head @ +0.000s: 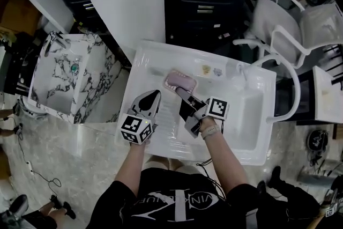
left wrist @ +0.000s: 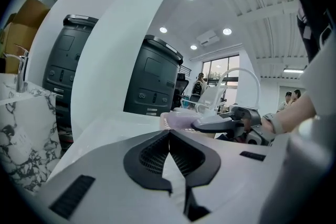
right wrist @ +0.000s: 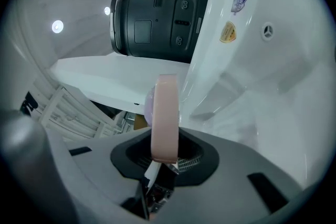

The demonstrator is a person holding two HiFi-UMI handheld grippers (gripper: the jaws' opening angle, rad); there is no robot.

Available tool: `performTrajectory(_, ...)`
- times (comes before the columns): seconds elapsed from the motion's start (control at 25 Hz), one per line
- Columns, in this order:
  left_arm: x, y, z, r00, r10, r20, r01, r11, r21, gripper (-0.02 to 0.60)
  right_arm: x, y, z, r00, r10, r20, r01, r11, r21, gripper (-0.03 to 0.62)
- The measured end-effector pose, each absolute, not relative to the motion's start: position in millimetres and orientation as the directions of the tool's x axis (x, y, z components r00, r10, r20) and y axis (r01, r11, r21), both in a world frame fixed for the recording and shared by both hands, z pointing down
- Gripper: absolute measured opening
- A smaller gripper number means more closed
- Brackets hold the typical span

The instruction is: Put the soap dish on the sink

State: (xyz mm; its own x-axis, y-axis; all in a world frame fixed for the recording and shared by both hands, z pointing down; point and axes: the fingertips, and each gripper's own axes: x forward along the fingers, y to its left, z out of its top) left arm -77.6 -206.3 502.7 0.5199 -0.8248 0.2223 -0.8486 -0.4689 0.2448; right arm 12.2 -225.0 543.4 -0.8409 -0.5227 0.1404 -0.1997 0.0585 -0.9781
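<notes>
The soap dish [head: 180, 82] is pinkish-lilac and hangs over the flat left part of the white sink [head: 151, 56]. My right gripper [head: 180, 93] is shut on its near rim. In the right gripper view the dish [right wrist: 165, 113] stands edge-on between the jaws, in front of the sink's back wall [right wrist: 247, 60]. My left gripper [head: 153, 97] sits just left of the dish over the sink's counter, shut with nothing in it. In the left gripper view its black pads [left wrist: 157, 153] meet, with the dish [left wrist: 177, 120] and the right gripper [left wrist: 223, 122] ahead.
The sink's basin [head: 247, 110] and curved white faucet [head: 283, 69] lie to the right. A marbled sink [head: 64, 75] stands at the left, white chairs [head: 289, 24] at the upper right, a black cabinet [head: 206, 2] behind. Two stickers [head: 211, 69] mark the back wall.
</notes>
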Motion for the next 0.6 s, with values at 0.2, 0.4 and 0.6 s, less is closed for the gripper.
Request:
performTrajectory(0.2,-76,-226,511,0.531,-0.818,0.221,-0.841,-0.477,0.256,0.017,5,-242,552,-0.836,-0.529,0.144,-0.197,0.044,-0.979,0.091)
performTrajectory(0.4,-74,-242,522,0.547,-0.802,0.241,-0.83,-0.482,0.28,0.017,-1,-255,561,-0.834,-0.53,0.156,-0.195,0.017,-0.981,0.091)
performTrajectory(0.6,-68,-255,530,0.575,-0.778,0.253,-0.812,-0.505,0.292,0.017,-5,-271,568,-0.825,-0.544,0.154,-0.182,-0.002,-0.983,0.091)
